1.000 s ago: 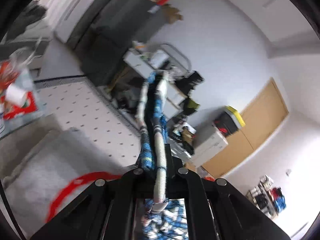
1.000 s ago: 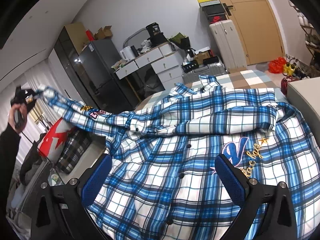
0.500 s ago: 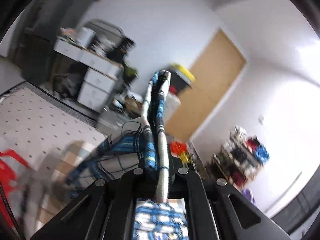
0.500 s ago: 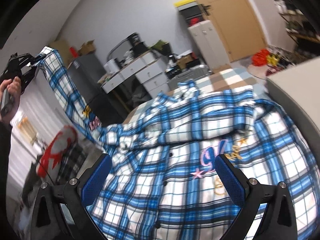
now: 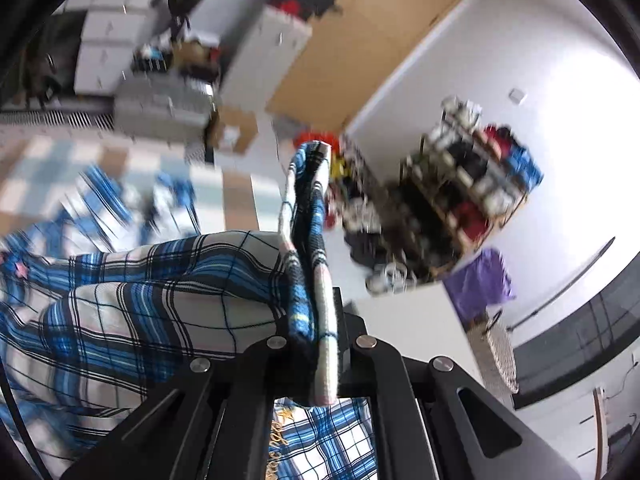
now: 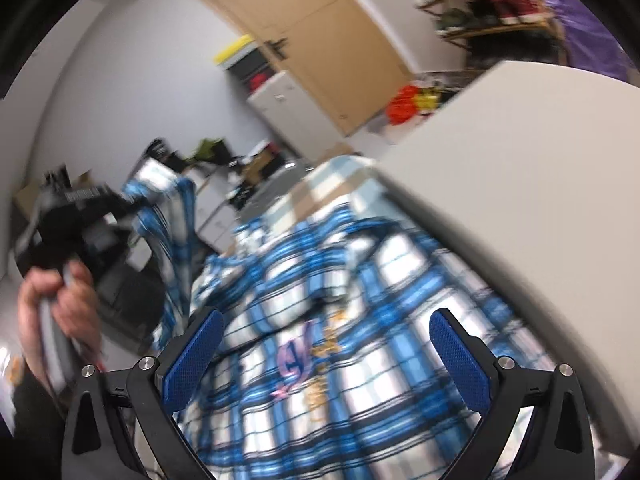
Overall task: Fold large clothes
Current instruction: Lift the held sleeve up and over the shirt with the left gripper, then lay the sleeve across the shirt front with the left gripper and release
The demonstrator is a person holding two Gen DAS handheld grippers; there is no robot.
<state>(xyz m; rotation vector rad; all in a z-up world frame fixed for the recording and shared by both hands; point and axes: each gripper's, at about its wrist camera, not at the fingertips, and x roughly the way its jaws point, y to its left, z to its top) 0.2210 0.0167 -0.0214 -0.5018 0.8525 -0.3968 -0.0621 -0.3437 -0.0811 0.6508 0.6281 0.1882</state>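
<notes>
Plaid fabric filled both views. The left gripper [image 5: 314, 344] had its fingers closed on a bunched edge of the blue-and-white checked shirt [image 5: 132, 304], the pinched fold standing up between them and the rest of the cloth trailing away to the left and below. Seen from the right wrist, that same gripper [image 6: 86, 216] was held aloft in the person's left hand [image 6: 60, 308], a sleeve hanging down from it. The right gripper [image 6: 326, 354] hovered over the shirt [image 6: 352, 300] with its blue-padded fingers [image 6: 458, 364] spread wide and nothing between them. The shirt lay spread with its embroidered chest logo [image 6: 308, 360] facing up, beside a pale grey flat surface [image 6: 520, 184]. A wooden door [image 6: 320, 40] and a cluttered shelf rack [image 5: 468, 184] stood behind; both views were motion-blurred.
</notes>
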